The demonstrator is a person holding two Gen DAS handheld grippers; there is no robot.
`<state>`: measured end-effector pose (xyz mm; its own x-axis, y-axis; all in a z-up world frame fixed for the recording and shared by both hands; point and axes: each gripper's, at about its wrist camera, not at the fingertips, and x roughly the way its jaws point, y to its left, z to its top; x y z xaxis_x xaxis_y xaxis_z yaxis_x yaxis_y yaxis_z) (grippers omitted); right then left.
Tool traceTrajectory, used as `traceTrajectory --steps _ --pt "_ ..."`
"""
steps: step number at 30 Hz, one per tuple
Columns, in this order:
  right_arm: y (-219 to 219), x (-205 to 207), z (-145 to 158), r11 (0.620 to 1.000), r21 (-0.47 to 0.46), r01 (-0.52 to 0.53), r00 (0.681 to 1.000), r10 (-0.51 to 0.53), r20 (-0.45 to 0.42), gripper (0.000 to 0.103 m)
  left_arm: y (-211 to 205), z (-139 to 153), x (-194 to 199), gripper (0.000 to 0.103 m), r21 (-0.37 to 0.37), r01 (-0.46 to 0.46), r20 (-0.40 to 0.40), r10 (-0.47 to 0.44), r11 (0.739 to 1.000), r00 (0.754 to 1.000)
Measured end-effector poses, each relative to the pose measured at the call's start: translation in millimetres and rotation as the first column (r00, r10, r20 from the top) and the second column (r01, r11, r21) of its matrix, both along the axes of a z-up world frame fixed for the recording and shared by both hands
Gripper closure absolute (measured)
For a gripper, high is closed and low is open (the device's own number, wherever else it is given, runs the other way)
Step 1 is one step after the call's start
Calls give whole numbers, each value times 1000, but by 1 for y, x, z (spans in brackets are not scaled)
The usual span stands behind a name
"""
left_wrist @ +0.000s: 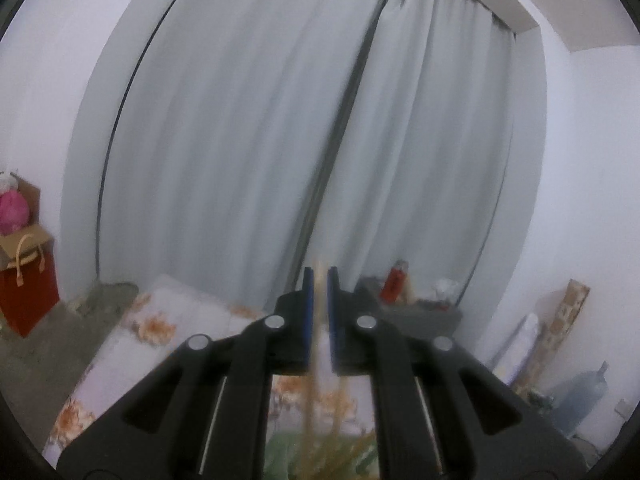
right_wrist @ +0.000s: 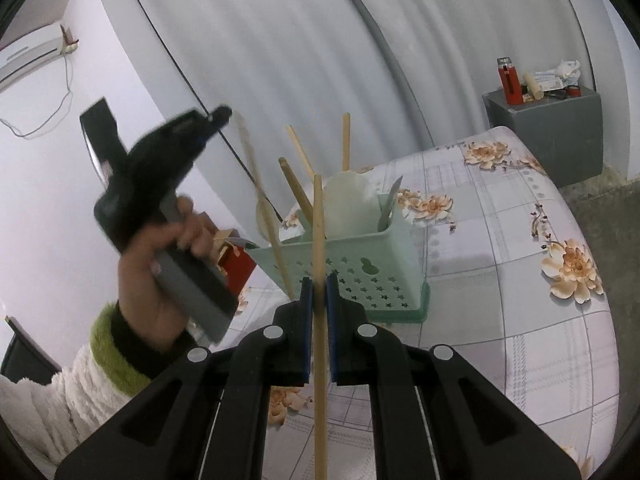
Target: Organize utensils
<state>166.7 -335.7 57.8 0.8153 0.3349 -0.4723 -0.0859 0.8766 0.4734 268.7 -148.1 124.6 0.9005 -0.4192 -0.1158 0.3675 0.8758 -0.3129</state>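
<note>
My right gripper (right_wrist: 319, 292) is shut on a wooden chopstick (right_wrist: 318, 240) that stands upright between its blue pads. Just beyond it a mint-green perforated utensil basket (right_wrist: 360, 268) sits on the floral tablecloth (right_wrist: 520, 280), holding several wooden chopsticks, a white ladle (right_wrist: 348, 204) and a metal utensil (right_wrist: 388, 208). My left gripper (left_wrist: 319, 280) is shut on a wooden chopstick (left_wrist: 319, 300), blurred, raised and pointing at the curtain. In the right wrist view the left gripper (right_wrist: 222, 114) shows at left, held by a hand, with its chopstick (right_wrist: 260, 188) slanting down to the basket's left side.
A grey bedside cabinet (right_wrist: 548, 128) with a red flask (right_wrist: 508, 80) and clutter stands past the table's far corner. Grey curtains (left_wrist: 260, 140) fill the background. A red gift bag (left_wrist: 28, 284) and cardboard boxes stand at the left on the floor. A water jug (left_wrist: 584, 396) stands at the right.
</note>
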Motion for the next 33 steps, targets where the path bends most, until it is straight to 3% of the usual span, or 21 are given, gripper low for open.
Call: traceTrajectory --steps 4,9,15,19,22,24,27,28,30,33 --pt "4 -2 8 1000 -13 -4 1000 4 15 96 20 5 -21 76 -7 13 -18 -13 1000 1000" --pt "9 -4 26 1000 -29 -11 998 13 58 96 47 16 -46 58 -9 17 6 -17 1000 1000" --pt "26 3 54 998 -62 -25 995 31 98 96 101 7 -86 54 -12 -27 21 27 1000 999" --pt "35 -1 69 996 -83 -29 991 40 125 96 137 -21 -110 47 36 -23 -67 25 999 997" --pt "39 -4 76 994 -110 -23 990 39 139 96 150 -52 -128 46 78 35 -165 -22 996 986" --pt "41 -5 79 992 -128 -17 990 35 138 96 146 -74 -139 45 74 118 -245 -96 990 965" --pt "40 -7 83 989 -147 2 991 18 135 96 129 -109 -151 45 43 274 -388 -237 961 891" --pt "39 -8 85 989 -151 12 991 8 135 96 114 -124 -158 45 32 358 -433 -310 933 846" --pt "38 -10 86 987 -157 27 991 -5 136 96 93 -142 -171 45 39 456 -481 -383 889 789" --pt "35 -13 87 986 -161 44 991 -23 134 96 56 -154 -187 45 82 570 -505 -459 818 731"
